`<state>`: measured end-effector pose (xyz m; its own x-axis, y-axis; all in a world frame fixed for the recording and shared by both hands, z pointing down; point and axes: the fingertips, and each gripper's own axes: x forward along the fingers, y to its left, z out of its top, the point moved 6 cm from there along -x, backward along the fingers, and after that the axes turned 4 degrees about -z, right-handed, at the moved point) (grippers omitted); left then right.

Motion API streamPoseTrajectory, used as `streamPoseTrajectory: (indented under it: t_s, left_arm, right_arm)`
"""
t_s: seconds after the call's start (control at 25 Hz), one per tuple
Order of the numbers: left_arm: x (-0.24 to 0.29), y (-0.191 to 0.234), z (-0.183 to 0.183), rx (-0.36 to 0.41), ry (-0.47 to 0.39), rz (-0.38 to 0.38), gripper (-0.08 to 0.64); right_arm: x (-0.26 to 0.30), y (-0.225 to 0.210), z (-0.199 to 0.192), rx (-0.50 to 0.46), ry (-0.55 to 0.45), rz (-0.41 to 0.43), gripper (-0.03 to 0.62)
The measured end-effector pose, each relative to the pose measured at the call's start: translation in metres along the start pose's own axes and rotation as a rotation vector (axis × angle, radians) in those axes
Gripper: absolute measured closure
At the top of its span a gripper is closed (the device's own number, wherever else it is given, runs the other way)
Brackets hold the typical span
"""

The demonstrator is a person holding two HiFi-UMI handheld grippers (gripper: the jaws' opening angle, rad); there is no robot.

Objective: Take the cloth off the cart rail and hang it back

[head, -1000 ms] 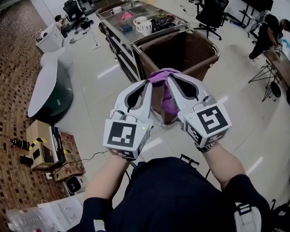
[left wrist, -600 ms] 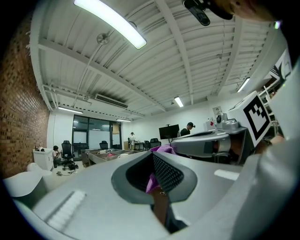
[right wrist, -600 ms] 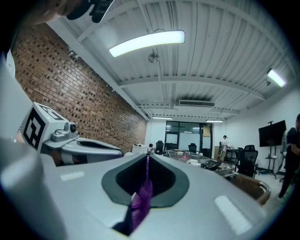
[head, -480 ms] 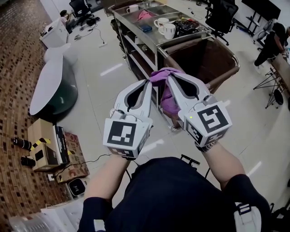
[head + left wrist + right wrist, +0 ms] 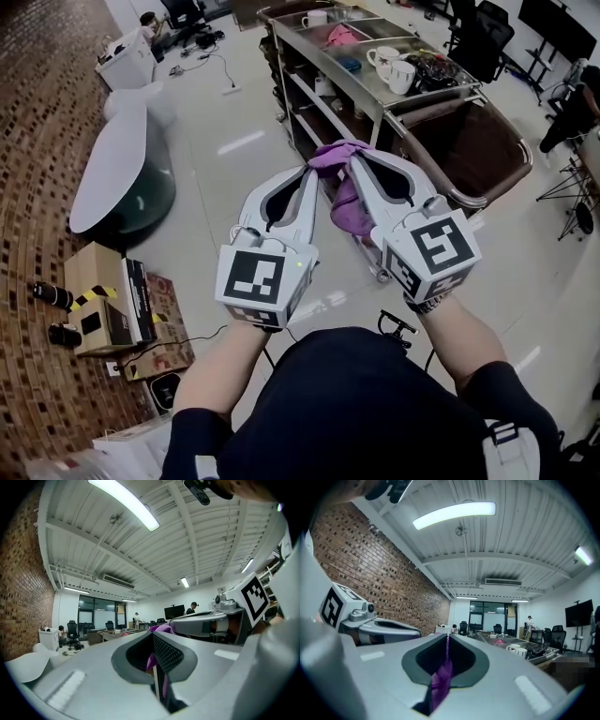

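While I hold both tools out ahead of me with their tips almost meeting, the purple cloth [image 5: 343, 161] bunches up right between them. My left gripper [image 5: 306, 174] has its jaws pressed together on one edge of the cloth; a purple fold runs down the narrow slit between its pads. My right gripper [image 5: 355, 160] is clamped the same way, and a strip of cloth is nipped in its closed jaws. From the two tips the rest of the cloth sags in a loose fold, hanging below and between the grippers in the air — off the cart [image 5: 319, 56].

The cart stands beyond the tips and lower than them, a little toward my right gripper's side. Its rail [image 5: 436, 100] rims a brown bag at the near end, and that rail is bare. Two white mugs [image 5: 399, 73] sit on the cart's steel top, farther ahead of the right gripper. Off to the left gripper's outer side, cardboard boxes [image 5: 105, 314] lie on the floor.
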<state>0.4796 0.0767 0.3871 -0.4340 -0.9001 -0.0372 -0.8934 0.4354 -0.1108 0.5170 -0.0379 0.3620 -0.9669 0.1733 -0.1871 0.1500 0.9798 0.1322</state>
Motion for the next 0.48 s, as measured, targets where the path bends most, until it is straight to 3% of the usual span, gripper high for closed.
streamPoseTrajectory:
  t_s: [0.08, 0.28, 0.48]
  left_arm:
    - [-0.002, 0.017, -0.005, 0.006, -0.012, 0.007, 0.557]
    - [0.003, 0.058, -0.009, 0.073, -0.140, 0.021, 0.557]
    - [0.013, 0.087, -0.015, 0.070, -0.147, 0.034, 0.557]
  right_arm:
    - [0.015, 0.007, -0.005, 0.000, 0.000, 0.005, 0.578]
    - [0.052, 0.015, -0.014, -0.006, 0.014, 0.023, 0.578]
    - [0.084, 0.014, -0.021, -0.002, 0.016, 0.039, 0.578]
